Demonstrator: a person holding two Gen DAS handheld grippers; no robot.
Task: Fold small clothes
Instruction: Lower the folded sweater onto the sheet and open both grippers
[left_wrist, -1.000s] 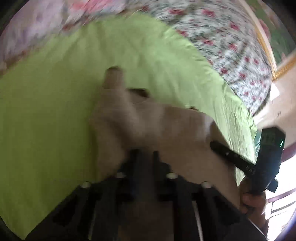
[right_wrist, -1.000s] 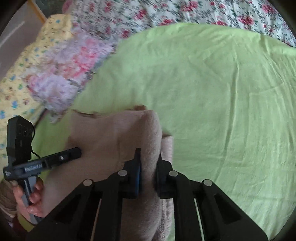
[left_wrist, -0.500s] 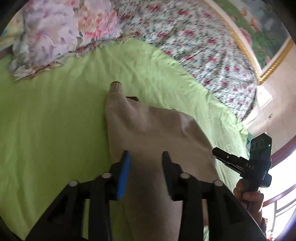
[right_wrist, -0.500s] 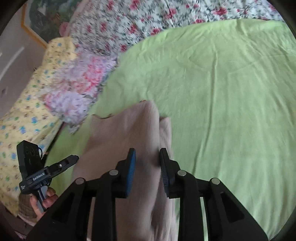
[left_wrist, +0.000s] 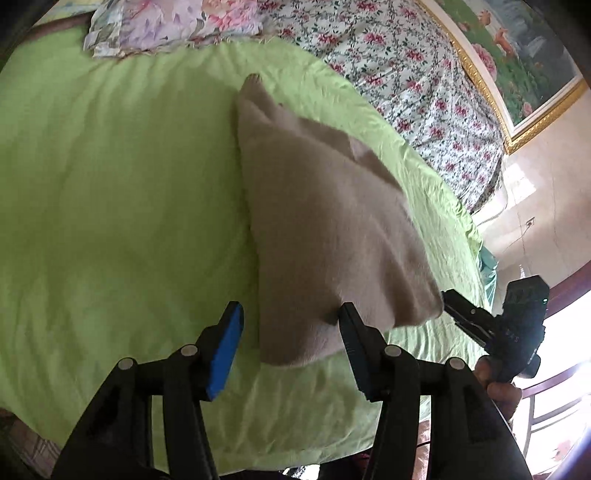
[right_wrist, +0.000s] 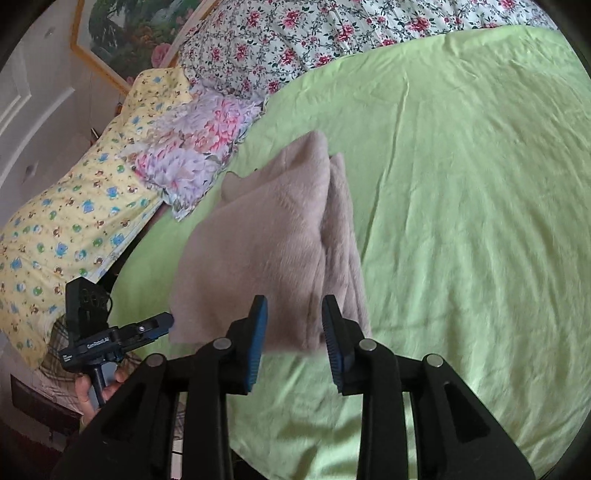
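A folded beige fleece garment (left_wrist: 325, 221) lies on the green sheet (left_wrist: 110, 221). My left gripper (left_wrist: 291, 321) is pulled back at its near edge. Its jaws are opening, and the cloth's near corner lies loose between the blue pads, untouched. In the right wrist view the same garment (right_wrist: 269, 240) shows stacked layers along its right side. My right gripper (right_wrist: 294, 314) stands open just short of the near edge, gripping nothing. Each gripper appears in the other's view, at the garment's near corners: the right gripper (left_wrist: 448, 297) and the left gripper (right_wrist: 166, 320), each held by a hand.
A floral quilt (left_wrist: 406, 74) and a pink-purple flowered pillow (right_wrist: 195, 155) lie at the far side. A yellow cartoon-print pillow (right_wrist: 74, 210) sits at the left. A gold-framed painting (left_wrist: 517, 55) hangs on the wall. The sheet (right_wrist: 461, 221) spreads wide to the right.
Both grippers were shut on the beige cloth; they have let go, opened and drawn back toward the near bed edge. The garment now rests folded on the sheet.
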